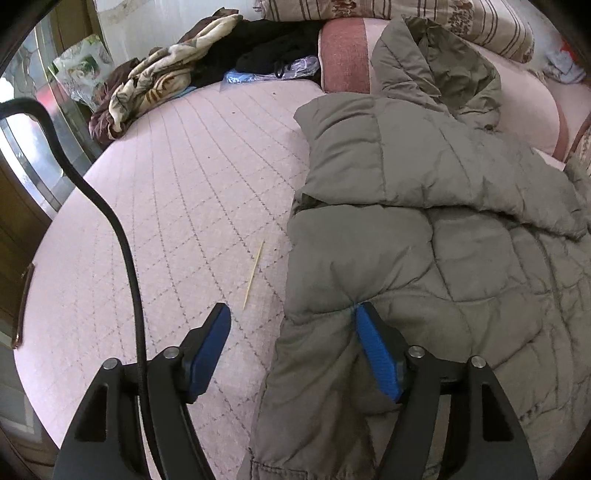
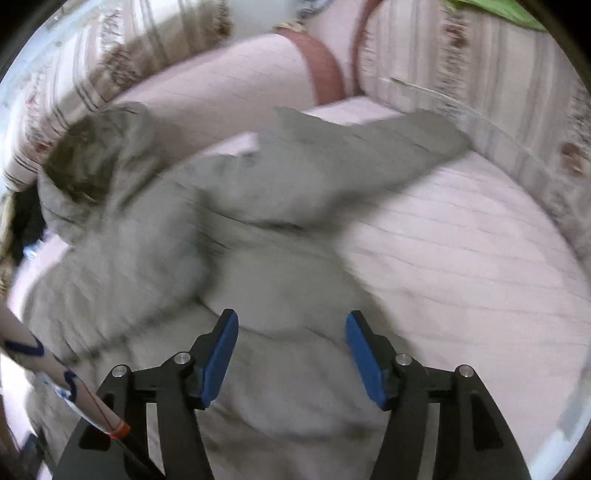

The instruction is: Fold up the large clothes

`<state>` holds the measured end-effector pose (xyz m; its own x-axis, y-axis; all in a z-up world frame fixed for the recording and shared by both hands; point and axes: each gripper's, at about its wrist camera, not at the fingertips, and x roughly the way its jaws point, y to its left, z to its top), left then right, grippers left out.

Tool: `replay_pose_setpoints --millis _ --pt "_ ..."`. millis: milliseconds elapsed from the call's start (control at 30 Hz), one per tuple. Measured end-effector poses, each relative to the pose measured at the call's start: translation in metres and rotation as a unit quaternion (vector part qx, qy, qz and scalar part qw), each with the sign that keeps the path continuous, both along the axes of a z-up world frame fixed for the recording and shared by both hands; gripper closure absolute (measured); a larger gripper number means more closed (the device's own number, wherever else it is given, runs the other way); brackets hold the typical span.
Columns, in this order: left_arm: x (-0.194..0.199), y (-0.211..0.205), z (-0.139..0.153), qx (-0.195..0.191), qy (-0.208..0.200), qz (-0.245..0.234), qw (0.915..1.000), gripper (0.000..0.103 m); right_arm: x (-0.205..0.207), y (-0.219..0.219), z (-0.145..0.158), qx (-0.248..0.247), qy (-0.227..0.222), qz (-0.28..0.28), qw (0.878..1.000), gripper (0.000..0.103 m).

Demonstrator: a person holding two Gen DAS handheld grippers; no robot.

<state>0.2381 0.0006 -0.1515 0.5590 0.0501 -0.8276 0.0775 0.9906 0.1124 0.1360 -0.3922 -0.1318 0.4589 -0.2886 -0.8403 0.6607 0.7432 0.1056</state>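
A grey-olive quilted puffer jacket (image 1: 424, 206) lies on the pink quilted bed (image 1: 184, 177), its hood toward the pillows and one sleeve folded across its body. My left gripper (image 1: 291, 314) is open; its right finger (image 1: 376, 354) presses into the jacket's left edge, its left finger hangs over bare bed. In the blurred right wrist view the jacket (image 2: 221, 206) spreads with one sleeve (image 2: 369, 147) stretched to the right. My right gripper (image 2: 291, 321) is open and empty just above the jacket's lower body.
A thin wooden stick (image 1: 254, 275) lies on the bed left of the jacket. Crumpled blankets and dark clothes (image 1: 207, 62) are heaped at the far left. Striped pillows (image 1: 406, 14) and a pink bolster (image 1: 347, 51) line the head. A black cable (image 1: 122, 236) hangs at left.
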Motion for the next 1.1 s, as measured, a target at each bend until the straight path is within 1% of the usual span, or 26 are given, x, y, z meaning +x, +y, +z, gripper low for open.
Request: replay_pose_setpoints --millis 67,100,133,200,233,300,333,367,433,500,533,567,600,633,667,700,767,800,833,900,933,967,1000,1033,1067,1100 --pt "0.000 0.001 -0.001 -0.001 -0.002 0.003 1.0000 0.031 -0.026 -0.004 0.002 -0.015 0.023 0.009 1.000 0.029" --pt "-0.001 0.001 -0.001 -0.001 -0.004 0.004 1.0000 0.029 -0.037 -0.004 0.001 -0.028 0.039 0.015 0.999 0.018" --pt "-0.001 0.002 -0.002 0.002 -0.007 0.005 1.0000 0.028 -0.048 -0.003 -0.003 -0.044 0.071 0.027 0.996 0.013" --pt "-0.003 0.001 -0.002 0.013 -0.015 0.004 0.9998 0.027 -0.063 -0.004 -0.018 -0.045 0.115 0.050 0.991 0.014" --pt "-0.004 0.001 -0.003 0.018 -0.018 0.001 0.9997 0.027 -0.068 -0.005 -0.023 -0.034 0.122 0.055 0.990 0.022" --pt "-0.006 0.001 -0.003 0.027 -0.024 -0.003 0.9994 0.027 -0.083 -0.013 -0.029 0.028 0.095 0.059 0.993 0.043" --pt "-0.007 0.001 -0.002 0.034 -0.028 -0.005 0.9990 0.027 -0.087 -0.016 -0.029 0.045 0.088 0.055 0.994 0.051" --pt "-0.008 0.001 -0.002 0.038 -0.030 -0.007 0.9988 0.027 -0.091 -0.014 -0.027 0.050 0.082 0.053 0.994 0.056" --pt "-0.009 0.002 -0.002 0.044 -0.033 -0.008 0.9985 0.027 -0.094 0.002 -0.022 0.022 0.096 0.069 0.993 0.067" --pt "-0.011 0.003 0.000 0.045 -0.037 -0.009 0.9983 0.027 -0.095 0.020 -0.020 -0.011 0.110 0.085 0.990 0.067" --pt "-0.012 0.004 0.003 0.044 -0.038 -0.008 0.9983 0.027 -0.095 0.030 -0.019 -0.042 0.120 0.094 0.987 0.067" --pt "-0.013 0.004 0.005 0.044 -0.038 -0.007 0.9983 0.027 -0.094 0.031 -0.018 -0.058 0.123 0.097 0.986 0.067" --pt "-0.015 0.005 0.009 0.043 -0.038 -0.005 0.9983 0.027 -0.094 0.033 -0.012 -0.078 0.120 0.097 0.985 0.066" --pt "-0.018 0.006 0.014 0.036 -0.043 -0.005 0.9984 0.027 -0.096 0.032 -0.006 -0.083 0.111 0.091 0.986 0.066" --pt "-0.022 0.006 0.022 0.025 -0.049 -0.005 0.9985 0.027 -0.101 0.027 0.006 -0.085 0.087 0.074 0.990 0.065" --pt "-0.025 0.007 0.029 0.014 -0.055 -0.004 0.9984 0.027 -0.106 0.023 0.017 -0.082 0.062 0.059 0.993 0.062" --pt "-0.037 0.009 0.054 -0.022 -0.076 -0.001 0.9968 0.027 -0.114 0.016 0.043 -0.093 0.015 0.034 0.995 0.050" --pt "-0.042 0.009 0.062 -0.034 -0.082 -0.001 0.9960 0.027 -0.111 0.015 0.052 -0.106 -0.001 0.024 0.994 0.034" --pt "-0.051 0.011 0.078 -0.067 -0.094 -0.003 0.9933 0.027 -0.115 0.012 0.071 -0.140 -0.032 0.003 0.990 0.016" --pt "-0.065 0.013 0.101 -0.119 -0.108 -0.007 0.9870 0.027 -0.110 0.008 0.095 -0.184 -0.071 -0.024 0.980 0.001" --pt "-0.070 0.013 0.108 -0.136 -0.113 -0.007 0.9843 0.027 -0.105 0.004 0.103 -0.188 -0.084 -0.022 0.978 0.000" --pt "-0.077 0.013 0.116 -0.155 -0.120 -0.008 0.9805 0.023 -0.093 -0.008 0.110 -0.172 -0.084 -0.008 0.981 0.000" --pt "-0.080 0.011 0.119 -0.165 -0.124 -0.010 0.9785 0.018 -0.079 -0.023 0.113 -0.144 -0.068 0.003 0.987 0.000" --pt "-0.084 0.009 0.121 -0.178 -0.130 -0.015 0.9752 0.017 -0.068 -0.040 0.115 -0.111 -0.064 0.003 0.992 0.001" --pt "-0.084 0.005 0.119 -0.188 -0.133 -0.024 0.9728 0.016 -0.058 -0.057 0.115 -0.079 -0.074 -0.002 0.994 0.002" --pt "-0.083 0.000 0.115 -0.191 -0.129 -0.033 0.9726 0.016 -0.049 -0.078 0.114 -0.043 -0.082 -0.011 0.996 0.007"
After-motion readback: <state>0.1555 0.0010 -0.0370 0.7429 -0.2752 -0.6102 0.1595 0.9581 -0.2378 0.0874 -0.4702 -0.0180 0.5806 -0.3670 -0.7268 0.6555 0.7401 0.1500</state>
